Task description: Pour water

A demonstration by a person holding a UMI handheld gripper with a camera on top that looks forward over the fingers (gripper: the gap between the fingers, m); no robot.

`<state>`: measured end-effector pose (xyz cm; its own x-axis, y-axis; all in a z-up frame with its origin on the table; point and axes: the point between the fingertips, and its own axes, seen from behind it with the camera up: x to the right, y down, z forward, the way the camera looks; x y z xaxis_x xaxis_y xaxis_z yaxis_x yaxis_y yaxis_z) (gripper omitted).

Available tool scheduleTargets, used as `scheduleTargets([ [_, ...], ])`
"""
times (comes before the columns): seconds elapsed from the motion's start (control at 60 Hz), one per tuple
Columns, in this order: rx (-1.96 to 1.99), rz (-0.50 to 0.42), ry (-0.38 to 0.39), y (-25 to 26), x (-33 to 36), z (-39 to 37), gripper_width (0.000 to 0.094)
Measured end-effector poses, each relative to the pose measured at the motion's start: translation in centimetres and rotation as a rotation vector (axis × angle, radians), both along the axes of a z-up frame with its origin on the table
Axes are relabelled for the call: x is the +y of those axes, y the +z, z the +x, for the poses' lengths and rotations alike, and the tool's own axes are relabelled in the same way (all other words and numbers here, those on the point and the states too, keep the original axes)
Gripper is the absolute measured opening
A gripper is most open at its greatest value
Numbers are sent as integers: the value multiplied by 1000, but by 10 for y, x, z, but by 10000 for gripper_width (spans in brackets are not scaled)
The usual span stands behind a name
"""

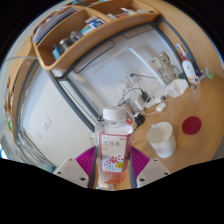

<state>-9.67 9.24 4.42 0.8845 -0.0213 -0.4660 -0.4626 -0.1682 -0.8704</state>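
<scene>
A clear plastic bottle (113, 145) with a white cap and a red-and-white label stands upright between my fingers, and my gripper (112, 163) is shut on it, with the magenta pads (85, 162) pressing its sides. A white paper cup (161, 139) stands on the table just right of the bottle and slightly beyond the fingers. It is upright, and I cannot tell what is inside it.
A red round coaster (191, 125) lies right of the cup. Beyond it stand more white cups (177, 87), cables and small items (140, 97). A wooden shelf (80, 40) with bottles and boxes runs along the far side of the white table (110, 70).
</scene>
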Motion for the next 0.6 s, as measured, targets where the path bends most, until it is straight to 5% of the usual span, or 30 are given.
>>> scheduleTargets([
  [0.233,619,21,39,33,19,-5,493],
  [0.6,1249,30,-69,31,41,21,492],
])
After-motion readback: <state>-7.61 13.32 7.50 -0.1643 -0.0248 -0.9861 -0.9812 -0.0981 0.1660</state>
